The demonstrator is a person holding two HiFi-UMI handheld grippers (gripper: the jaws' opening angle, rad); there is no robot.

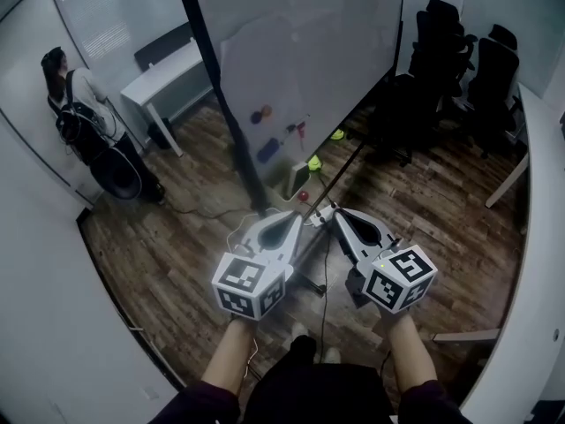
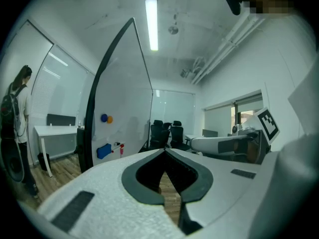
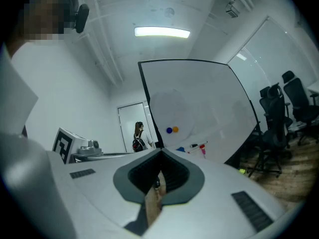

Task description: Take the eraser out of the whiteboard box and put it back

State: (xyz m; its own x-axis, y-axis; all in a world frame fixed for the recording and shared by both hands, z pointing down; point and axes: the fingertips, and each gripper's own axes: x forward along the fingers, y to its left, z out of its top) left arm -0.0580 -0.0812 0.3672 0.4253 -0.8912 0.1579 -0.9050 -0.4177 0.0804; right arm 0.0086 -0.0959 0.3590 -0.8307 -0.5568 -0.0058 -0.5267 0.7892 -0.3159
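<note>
A tall whiteboard (image 1: 300, 42) on a dark stand took up the middle of the office. It stood ahead of the person and slanted away, with someone carrying a backpack (image 1: 75, 104) well off to the left and black office chairs (image 1: 468, 51) off to the right. Low in front of the board, the left gripper (image 1: 296, 215) and the right gripper (image 1: 340, 212) were held out side by side, near each other and aimed roughly level toward the board's lower part. Each had its jaws together, the tips meeting. Nothing sat between them, and only wooden floor showed through the slot behind the tips. The eraser (image 1: 267, 151), a small blue block, sat low on the board's face, well apart from both grippers. It lay below a blue and an orange magnet (image 1: 262, 113) and just beside a red-capped marker (image 1: 298, 128). Whether it rested in a box or holder there was too small to tell. Its long side ran along the board, roughly level. From the left gripper it lay ahead and off to the left of the jaw line, while from the right gripper it showed just right of the tips. Judging by the head view, the left gripper was the nearer one, and its jaws would need to part and span the eraser's short side.
</note>
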